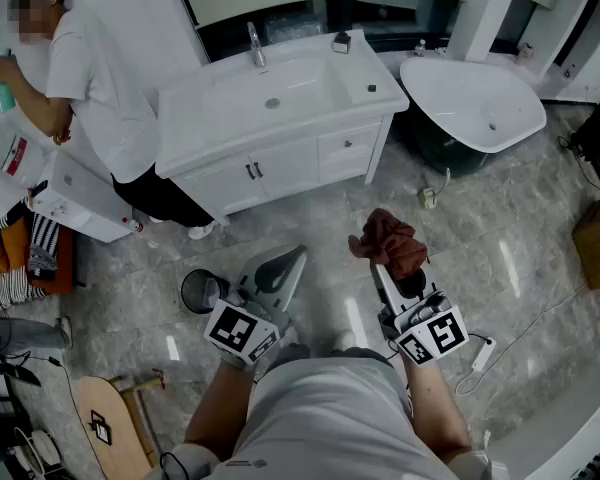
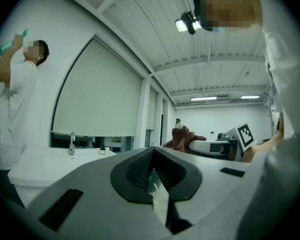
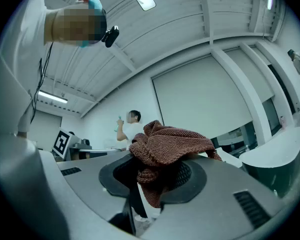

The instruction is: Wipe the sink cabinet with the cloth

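Grey marble floor [image 1: 460,228] runs up to the white sink cabinet [image 1: 280,158], well ahead of me. My right gripper [image 1: 389,267] pinches the brown cloth [image 3: 170,144], bunched over its tips. My left gripper [image 2: 152,156] sits pressed together, holding nothing.

Open floor [image 1: 310,216] ahead of the left gripper [image 1: 294,259] and right gripper [image 1: 383,268] reaches the sink cabinet [image 1: 280,163]; a person [image 1: 110,88] stands ahead-left, a bathtub [image 1: 475,108] ahead-right
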`<state>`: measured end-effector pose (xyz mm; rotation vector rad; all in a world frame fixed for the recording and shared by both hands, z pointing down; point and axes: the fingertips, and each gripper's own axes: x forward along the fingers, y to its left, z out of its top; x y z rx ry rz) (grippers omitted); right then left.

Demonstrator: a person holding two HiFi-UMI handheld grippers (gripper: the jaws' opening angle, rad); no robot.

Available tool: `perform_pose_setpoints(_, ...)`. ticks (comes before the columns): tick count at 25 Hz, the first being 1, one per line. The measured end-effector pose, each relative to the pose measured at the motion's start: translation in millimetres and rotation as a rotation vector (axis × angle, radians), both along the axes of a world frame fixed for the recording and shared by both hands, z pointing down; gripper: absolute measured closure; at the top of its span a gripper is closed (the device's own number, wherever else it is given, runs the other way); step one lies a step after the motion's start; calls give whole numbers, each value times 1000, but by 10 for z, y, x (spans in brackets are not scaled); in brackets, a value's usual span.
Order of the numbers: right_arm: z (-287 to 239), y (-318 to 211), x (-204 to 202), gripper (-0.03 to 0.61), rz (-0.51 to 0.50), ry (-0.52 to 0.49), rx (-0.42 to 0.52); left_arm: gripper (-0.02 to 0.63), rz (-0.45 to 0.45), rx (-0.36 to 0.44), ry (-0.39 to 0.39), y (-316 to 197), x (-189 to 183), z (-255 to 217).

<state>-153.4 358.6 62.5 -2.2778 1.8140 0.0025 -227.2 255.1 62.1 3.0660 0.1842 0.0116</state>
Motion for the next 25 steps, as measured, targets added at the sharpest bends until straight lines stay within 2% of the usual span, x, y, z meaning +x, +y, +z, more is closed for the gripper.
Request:
perform_pose_setpoints(6,44,207,117,462,-21,-26,-1,603,-7,2,-3,230,97,42)
perform_pose_setpoints(14,69,376,312,462,-27,-50,30,603,-71,7,-17,245,209,102)
perform_pose_setpoints(20,174,137,393,462,-53,-49,2,603,-73,-20,-32,78,324,279)
perform_pose_setpoints(25,255,-183,625,462,-59,-59,-23,603,-71,-27,-42,-233,578,384)
